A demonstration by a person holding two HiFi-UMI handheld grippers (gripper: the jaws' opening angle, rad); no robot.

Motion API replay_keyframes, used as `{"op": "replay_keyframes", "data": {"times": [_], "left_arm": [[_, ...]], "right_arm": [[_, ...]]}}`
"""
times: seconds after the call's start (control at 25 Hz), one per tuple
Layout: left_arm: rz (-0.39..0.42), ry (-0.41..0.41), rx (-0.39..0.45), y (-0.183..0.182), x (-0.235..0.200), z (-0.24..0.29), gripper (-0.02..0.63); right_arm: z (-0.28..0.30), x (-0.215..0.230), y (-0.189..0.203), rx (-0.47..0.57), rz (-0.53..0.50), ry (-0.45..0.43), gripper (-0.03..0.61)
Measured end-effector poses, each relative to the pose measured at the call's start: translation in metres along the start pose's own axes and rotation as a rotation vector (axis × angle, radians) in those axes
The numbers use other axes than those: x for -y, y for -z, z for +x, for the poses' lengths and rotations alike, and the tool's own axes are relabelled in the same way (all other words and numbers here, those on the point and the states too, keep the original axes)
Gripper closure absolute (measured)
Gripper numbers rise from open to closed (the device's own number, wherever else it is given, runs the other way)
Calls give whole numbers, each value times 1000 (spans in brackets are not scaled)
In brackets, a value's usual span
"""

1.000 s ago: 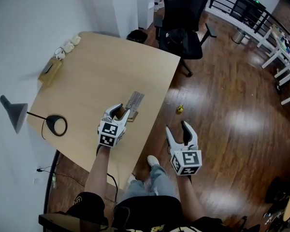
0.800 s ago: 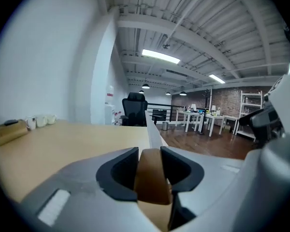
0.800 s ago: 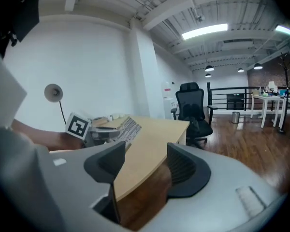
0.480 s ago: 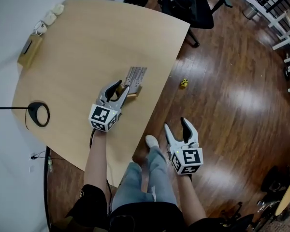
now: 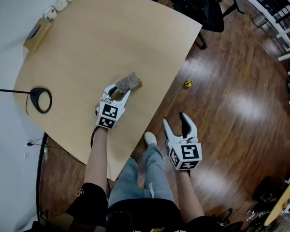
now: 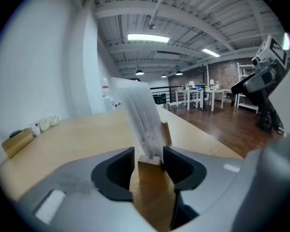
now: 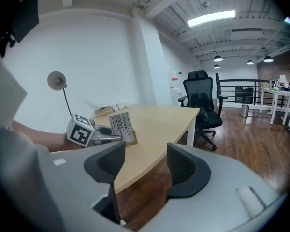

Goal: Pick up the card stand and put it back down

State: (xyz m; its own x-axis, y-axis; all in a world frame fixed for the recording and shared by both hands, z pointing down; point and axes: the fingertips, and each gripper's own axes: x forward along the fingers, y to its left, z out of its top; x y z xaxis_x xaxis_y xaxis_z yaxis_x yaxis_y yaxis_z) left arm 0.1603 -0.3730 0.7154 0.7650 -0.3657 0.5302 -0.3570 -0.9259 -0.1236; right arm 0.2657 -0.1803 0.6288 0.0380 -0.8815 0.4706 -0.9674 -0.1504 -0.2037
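Observation:
The card stand (image 5: 129,82) is a small wooden block holding a grey printed card. It sits near the table's right edge, close to the tabletop. My left gripper (image 5: 118,92) has the block (image 6: 151,170) between its jaws, and the pads still touch its sides as the jaws are opening. The card (image 6: 142,117) leans to the left above the pads. From the right gripper view the stand (image 7: 120,127) and the left gripper (image 7: 94,134) show side on. My right gripper (image 5: 177,122) hangs open and empty over the floor, off the table (image 5: 111,33).
A black lamp base (image 5: 41,100) and its cord lie at the table's left. A wooden box (image 5: 37,33) and small white things sit at the far left corner. A black office chair (image 5: 208,8) stands beyond the table. A small yellow object (image 5: 187,83) lies on the wood floor.
The left gripper and the stand have turned, and the card now looks more tilted and foreshortened. The head view has shifted. The right gripper has stayed over the floor.

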Motion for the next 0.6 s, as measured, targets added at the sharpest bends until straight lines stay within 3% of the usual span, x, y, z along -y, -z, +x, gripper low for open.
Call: {"op": "replay_keyframes", "data": {"times": [0.16,0.28,0.48,0.6], "left_arm": [[-118,-83,17,-6,-10,-33,326],[-195,-170,60,-29,-8,-84,324],[-276,-399,195,-82,-1,-205,308],[-291,-491,261,-98,27,-282,286]], "right_arm": [[-4,-9,-22,12,-27,-46,301],[-12,-28,-47,39,-40,-118,301],[-1,-82,-88,87,-78,-352,301],[-1,-131,-110,119,-162,-506,301]]}}
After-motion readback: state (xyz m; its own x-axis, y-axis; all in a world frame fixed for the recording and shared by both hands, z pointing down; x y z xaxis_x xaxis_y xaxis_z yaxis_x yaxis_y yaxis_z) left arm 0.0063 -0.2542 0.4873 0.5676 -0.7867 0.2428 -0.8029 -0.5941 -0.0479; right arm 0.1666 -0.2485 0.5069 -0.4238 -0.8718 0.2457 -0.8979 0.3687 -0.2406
